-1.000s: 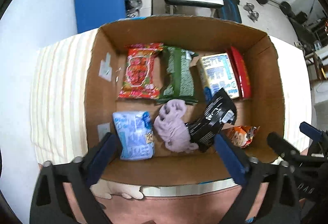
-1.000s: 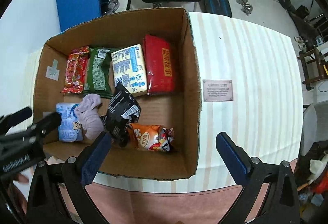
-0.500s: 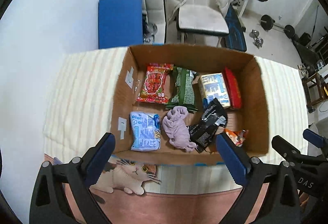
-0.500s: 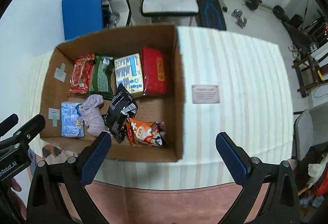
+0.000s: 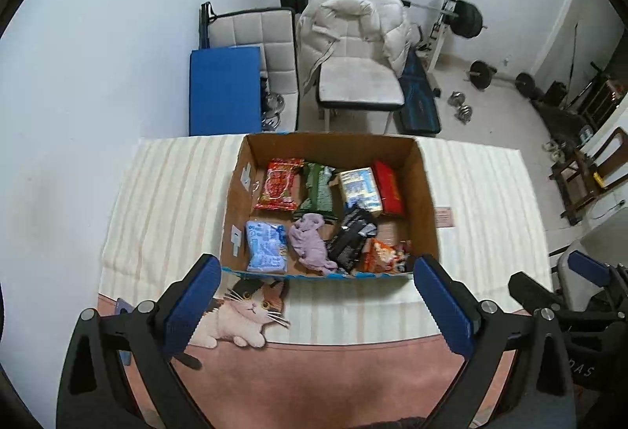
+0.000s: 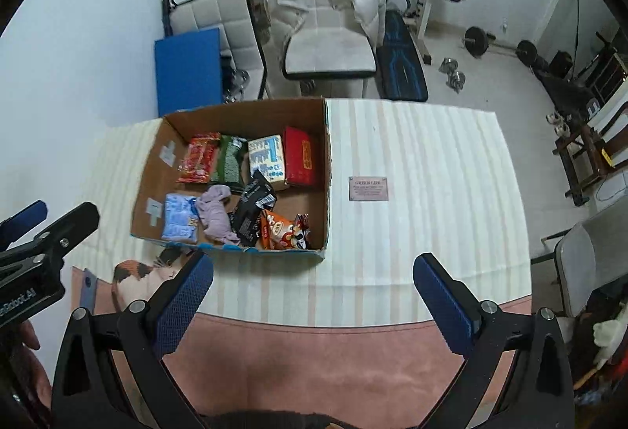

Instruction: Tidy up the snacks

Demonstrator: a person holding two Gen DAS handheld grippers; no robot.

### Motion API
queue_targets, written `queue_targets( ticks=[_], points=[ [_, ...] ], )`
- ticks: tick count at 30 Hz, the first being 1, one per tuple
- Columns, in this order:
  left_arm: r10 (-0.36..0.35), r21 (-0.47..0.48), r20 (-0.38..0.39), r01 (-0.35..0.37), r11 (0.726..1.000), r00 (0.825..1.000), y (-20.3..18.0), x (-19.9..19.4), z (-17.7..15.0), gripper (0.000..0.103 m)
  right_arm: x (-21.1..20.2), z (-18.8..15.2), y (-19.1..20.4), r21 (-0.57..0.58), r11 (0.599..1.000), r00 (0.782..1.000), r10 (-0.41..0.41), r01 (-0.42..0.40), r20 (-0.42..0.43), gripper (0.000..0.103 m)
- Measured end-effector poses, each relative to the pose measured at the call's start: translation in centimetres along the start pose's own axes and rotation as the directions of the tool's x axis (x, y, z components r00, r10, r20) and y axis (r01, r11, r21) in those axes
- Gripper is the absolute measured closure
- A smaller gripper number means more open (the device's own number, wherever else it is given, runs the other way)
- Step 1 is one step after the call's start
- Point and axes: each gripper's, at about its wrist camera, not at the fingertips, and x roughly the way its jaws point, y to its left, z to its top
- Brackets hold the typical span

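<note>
Through my left camera I see a white room with a pale padded chair (image 5: 355, 75), a blue mat (image 5: 224, 89) leaning on the wall, and weights on the floor. In front of me is a table with a striped cloth (image 5: 168, 201) and a cat picture (image 5: 243, 311) near my edge. On the cloth sits one open cardboard box (image 5: 426, 201). I count eight things in it. The back row has four: a red snack bag (image 5: 279, 185), a green bag (image 5: 318, 189), a white and blue box (image 5: 360, 189) and a red pack (image 5: 389, 186). The front row has four too — a light blue bag (image 5: 266, 246), a crumpled purple cloth (image 5: 310, 242), a black bag (image 5: 352, 238) and an orange bag (image 5: 384, 254). My left gripper (image 5: 314, 307) hangs over the near edge of the table, its two blue fingers spread wide, holding nothing.

Through my right camera the same box (image 6: 325, 174) lies to the left, with the same eight things inside. Beside it on the cloth lies one small label card (image 6: 368, 188) — well apart from the snacks. My right gripper (image 6: 312, 301) has its two blue fingers spread wide and empty as well.
</note>
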Motion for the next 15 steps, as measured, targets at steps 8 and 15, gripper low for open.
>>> queue_targets(
  ticks=[8,15],
  points=[
    [0.008,-0.009,0.053,-0.008,1.000,0.999,-0.1,-5.7,-0.9,0.002,-6.8,-1.8,-0.2,-0.014,1.000,0.997,0.015,-0.014,0.073,0.000],
    [-0.016,-0.009,0.066,0.017,1.000,0.998,-0.1,-9.2,-1.9,0.002,-11.9,-3.1,-0.2,-0.033,0.999,0.992,0.027,-0.023,0.120,0.000]
  ],
)
